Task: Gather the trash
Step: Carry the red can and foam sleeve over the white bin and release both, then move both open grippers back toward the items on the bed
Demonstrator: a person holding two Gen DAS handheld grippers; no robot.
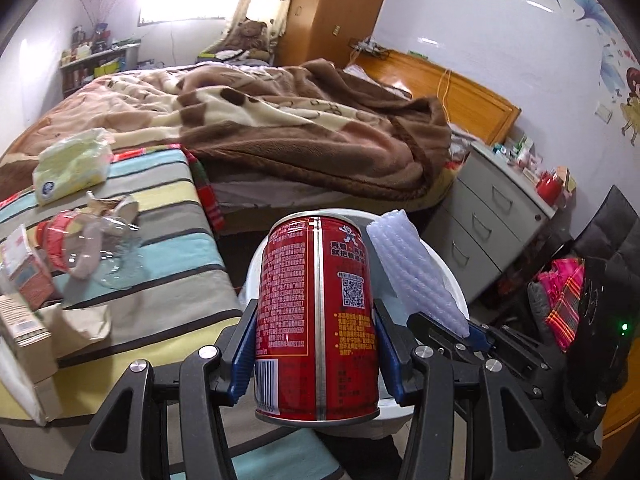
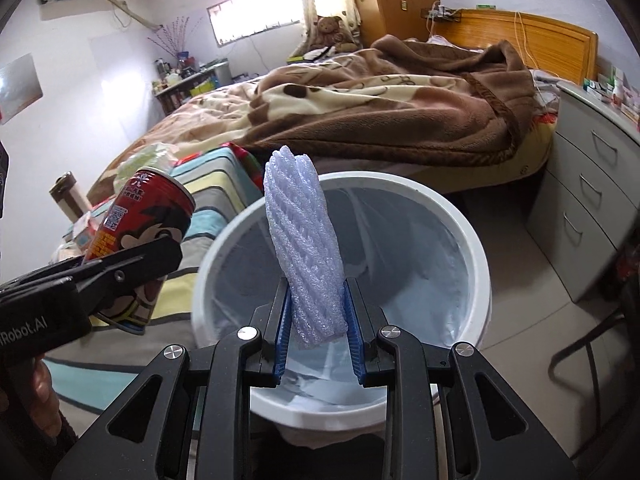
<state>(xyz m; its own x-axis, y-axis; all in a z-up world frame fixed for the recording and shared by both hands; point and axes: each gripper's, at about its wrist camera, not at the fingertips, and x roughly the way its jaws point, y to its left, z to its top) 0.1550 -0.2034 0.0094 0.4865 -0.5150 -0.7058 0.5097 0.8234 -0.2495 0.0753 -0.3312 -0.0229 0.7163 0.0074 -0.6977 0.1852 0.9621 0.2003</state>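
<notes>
My left gripper point(image 1: 316, 344) is shut on an upright red drink can point(image 1: 316, 312), held at the left rim of a white trash bin point(image 1: 448, 280). The can also shows in the right wrist view point(image 2: 136, 236), tilted, to the left of the bin. My right gripper point(image 2: 318, 328) is shut on a pale lilac foam net sleeve point(image 2: 304, 240) and holds it over the open mouth of the bin point(image 2: 476, 252), which has a clear liner. The sleeve also shows in the left wrist view point(image 1: 412, 268), with the right gripper's fingers point(image 1: 476, 336) below it.
A striped cloth surface point(image 1: 160, 240) on the left carries a crushed clear bottle point(image 1: 88, 248), a tissue pack point(image 1: 72, 164), cartons point(image 1: 24, 312) and crumpled paper point(image 1: 84, 324). A bed with a brown blanket point(image 1: 280, 120) lies behind. Grey drawers point(image 2: 588, 208) stand right of the bin.
</notes>
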